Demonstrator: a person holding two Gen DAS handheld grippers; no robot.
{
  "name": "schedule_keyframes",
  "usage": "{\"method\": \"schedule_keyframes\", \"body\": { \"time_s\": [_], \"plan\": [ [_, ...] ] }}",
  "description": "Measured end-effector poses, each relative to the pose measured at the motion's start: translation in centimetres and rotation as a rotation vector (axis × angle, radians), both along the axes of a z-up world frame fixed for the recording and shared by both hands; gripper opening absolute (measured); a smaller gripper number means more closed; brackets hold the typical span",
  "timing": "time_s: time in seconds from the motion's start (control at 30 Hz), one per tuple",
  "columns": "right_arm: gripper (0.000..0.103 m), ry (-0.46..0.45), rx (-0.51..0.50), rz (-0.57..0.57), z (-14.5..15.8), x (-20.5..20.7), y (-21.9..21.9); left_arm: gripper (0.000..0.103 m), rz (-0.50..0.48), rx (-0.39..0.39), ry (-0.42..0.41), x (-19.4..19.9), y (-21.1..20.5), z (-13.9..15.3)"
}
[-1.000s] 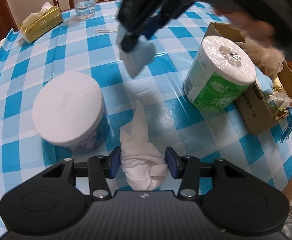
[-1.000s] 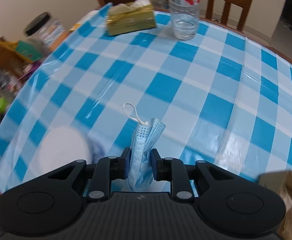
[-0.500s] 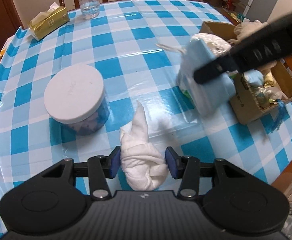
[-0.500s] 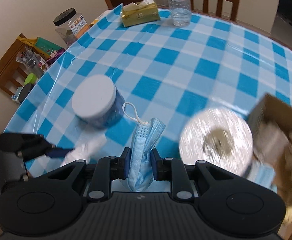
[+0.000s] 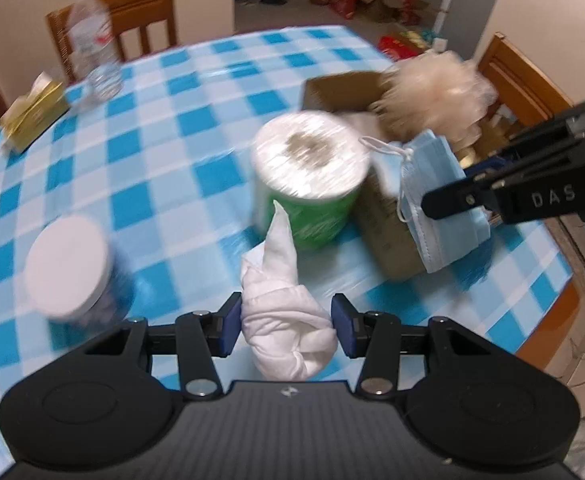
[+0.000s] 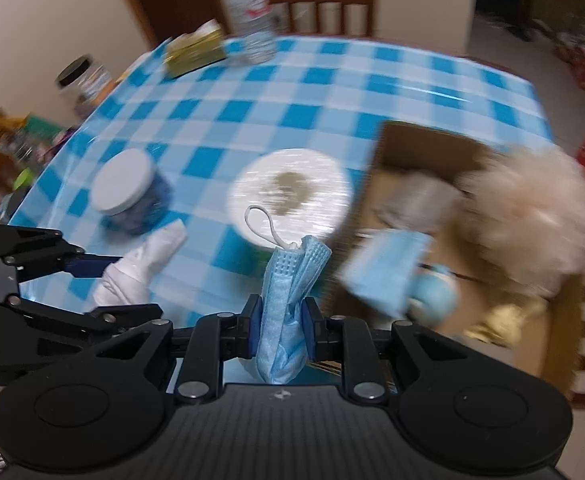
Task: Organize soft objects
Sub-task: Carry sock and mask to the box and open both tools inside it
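Note:
My left gripper [image 5: 285,325] is shut on a knotted white cloth [image 5: 282,304] and holds it above the table; it also shows in the right wrist view [image 6: 132,268]. My right gripper [image 6: 280,326] is shut on a folded blue face mask [image 6: 288,300]. In the left wrist view the mask [image 5: 436,204] hangs by the near side of the cardboard box [image 5: 388,232]. The box [image 6: 424,160] holds a beige fluffy puff [image 6: 540,208], another blue mask [image 6: 384,268] and other soft things.
A toilet paper roll in green wrap [image 5: 308,176] stands left of the box. A white-lidded jar [image 5: 68,264] stands at the left. A water bottle [image 5: 92,48] and gold tissue pack [image 5: 32,116] are at the far edge. Wooden chairs surround the checked table [image 5: 180,152].
Both grippers have lifted and swung right toward the box, each still holding its item. The blue mask has travelled from mid-table to the box's near side.

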State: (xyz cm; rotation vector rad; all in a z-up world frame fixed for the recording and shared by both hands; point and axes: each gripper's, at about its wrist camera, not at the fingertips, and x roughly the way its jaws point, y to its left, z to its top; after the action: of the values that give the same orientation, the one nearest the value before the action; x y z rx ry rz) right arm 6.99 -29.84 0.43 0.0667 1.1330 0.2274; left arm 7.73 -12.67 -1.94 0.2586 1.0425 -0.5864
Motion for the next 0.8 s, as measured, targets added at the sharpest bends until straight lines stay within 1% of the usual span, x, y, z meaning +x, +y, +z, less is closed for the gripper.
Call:
{"method": "schedule_keyframes", "body": {
  "time_s": [0.17,0.3,0.43,0.57,0.63,0.67,0.7,0.73,0.77,0.8],
  "plan": [
    [0.025,-0.023,-0.030,-0.130,0.3,-1.6,-5.4,0.046,-0.061,-0.044,-0.034,0.5,-3.9,1.0],
    [0.025,-0.045,-0.046,-0.229,0.2,-2.0,-9.6,0.046,-0.096,-0.071,-0.053,1.3,-7.0,1.6],
    [0.025,-0.060,-0.083,-0.271,-0.3,-1.8,-12.1,0.046,-0.120,-0.087,-0.066,2.3,-10.0,1.7],
    [0.027,-0.079,-0.115,-0.280,-0.9,-1.4,-13.5,0.046,-0.127,-0.103,-0.062,3.8,-12.7,1.3],
    [0.034,-0.082,-0.122,-0.285,-1.2,-1.2,-13.9,0.047,-0.129,-0.104,-0.069,4.6,-14.0,1.1],
    [0.041,-0.081,-0.122,-0.279,-1.4,-1.2,-14.1,0.047,-0.125,-0.110,-0.074,5.1,-14.8,0.9],
    [0.046,-0.078,-0.123,-0.272,-1.6,-1.3,-14.3,0.048,-0.115,-0.116,-0.082,5.4,-15.3,0.9],
    [0.049,-0.075,-0.124,-0.272,-1.8,-1.4,-14.5,0.051,-0.111,-0.124,-0.090,5.9,-16.0,0.7],
    [0.056,-0.071,-0.123,-0.274,-2.0,-1.5,-14.7,0.055,-0.111,-0.131,-0.093,6.3,-16.7,0.4],
    [0.059,-0.067,-0.121,-0.275,-2.2,-1.6,-14.8,0.070,-0.103,-0.135,-0.092,6.8,-17.2,0.1]
  ]
}}
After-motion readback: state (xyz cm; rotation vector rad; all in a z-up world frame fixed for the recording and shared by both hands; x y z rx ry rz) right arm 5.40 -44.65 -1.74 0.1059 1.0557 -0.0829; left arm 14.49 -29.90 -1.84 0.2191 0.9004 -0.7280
